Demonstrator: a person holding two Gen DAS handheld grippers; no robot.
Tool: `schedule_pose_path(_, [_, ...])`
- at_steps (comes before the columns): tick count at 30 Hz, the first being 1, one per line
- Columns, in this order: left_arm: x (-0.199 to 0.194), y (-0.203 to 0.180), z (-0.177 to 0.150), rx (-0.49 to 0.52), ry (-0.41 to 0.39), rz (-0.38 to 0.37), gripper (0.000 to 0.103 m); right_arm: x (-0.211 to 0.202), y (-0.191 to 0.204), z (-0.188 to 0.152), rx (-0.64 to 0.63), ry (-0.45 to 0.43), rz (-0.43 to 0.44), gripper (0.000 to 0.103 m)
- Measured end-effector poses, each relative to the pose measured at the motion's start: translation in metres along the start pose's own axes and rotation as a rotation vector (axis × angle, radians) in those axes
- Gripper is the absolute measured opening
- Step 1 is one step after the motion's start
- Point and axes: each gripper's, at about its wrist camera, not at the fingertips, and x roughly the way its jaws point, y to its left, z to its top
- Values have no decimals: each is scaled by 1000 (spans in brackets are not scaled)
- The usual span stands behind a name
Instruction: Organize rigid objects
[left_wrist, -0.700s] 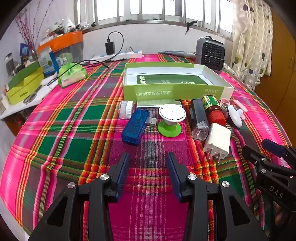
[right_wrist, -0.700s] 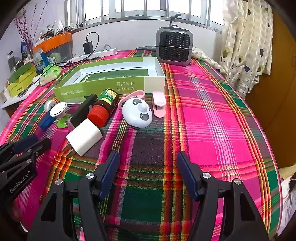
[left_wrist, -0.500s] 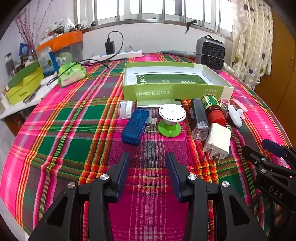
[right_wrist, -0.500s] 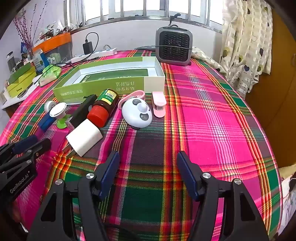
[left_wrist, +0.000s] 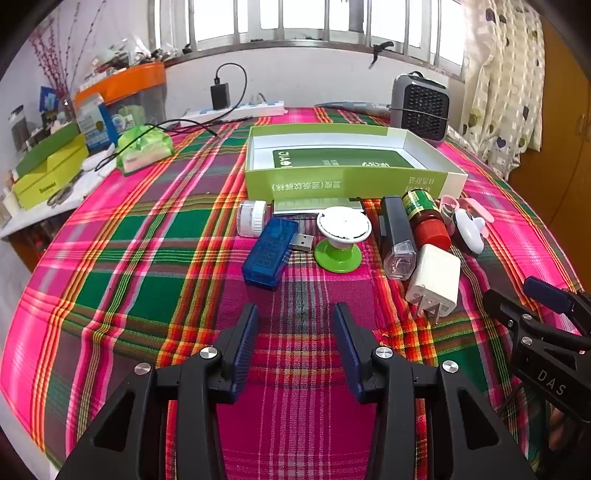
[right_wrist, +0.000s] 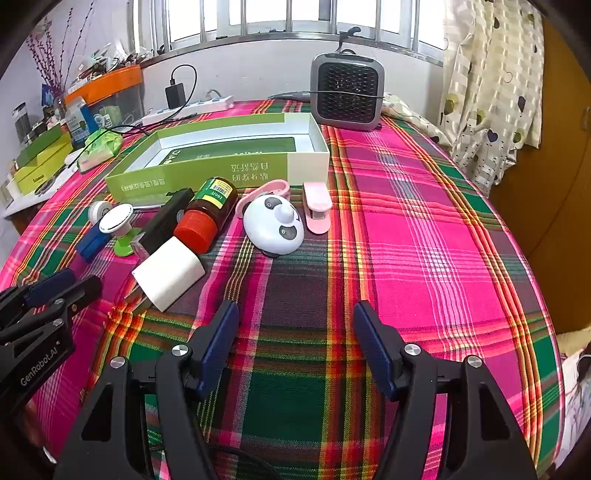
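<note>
The things I have to sort lie in a loose row on the plaid tablecloth (left_wrist: 147, 258), just in front of the open green-and-white box (left_wrist: 351, 181) that sits further back on the table. From the left of that row: a small white-capped jar (left_wrist: 251, 218) on its side, a blue USB gadget (left_wrist: 269, 254) with its metal plug pointing right, and a white disc on a green suction foot (left_wrist: 341, 236), with a flat silver pack (left_wrist: 314, 206) behind them against the box wall. Next comes a black stick with a clear end (left_wrist: 397, 240), lying lengthways and touching a brown bottle with a red cap (right_wrist: 207, 214) beside it. A white plug adapter (right_wrist: 168, 275) lies nearest to me, its prongs toward my side. To the right of the bottle rests a white panda-faced dome (right_wrist: 275, 225), with a pink clip (right_wrist: 317, 206) just beside it and a pink loop (right_wrist: 264, 192) behind it.

My left tongs (left_wrist: 295, 325) hover over bare cloth just short of the blue gadget and the green foot, jaws apart, nothing between them. My right tongs (right_wrist: 293, 325) stand spread wide over empty cloth in front of the panda dome, also holding nothing.

Beyond the box stands a small grey heater (right_wrist: 345, 96), and a white power strip (left_wrist: 236, 110) with a black charger lies by the wall under the barred window.
</note>
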Motion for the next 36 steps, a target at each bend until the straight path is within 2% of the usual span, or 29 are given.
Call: schedule_pose_path(36, [0, 2, 1, 3, -1, 3, 40, 0, 0, 0, 0, -1, 0, 65])
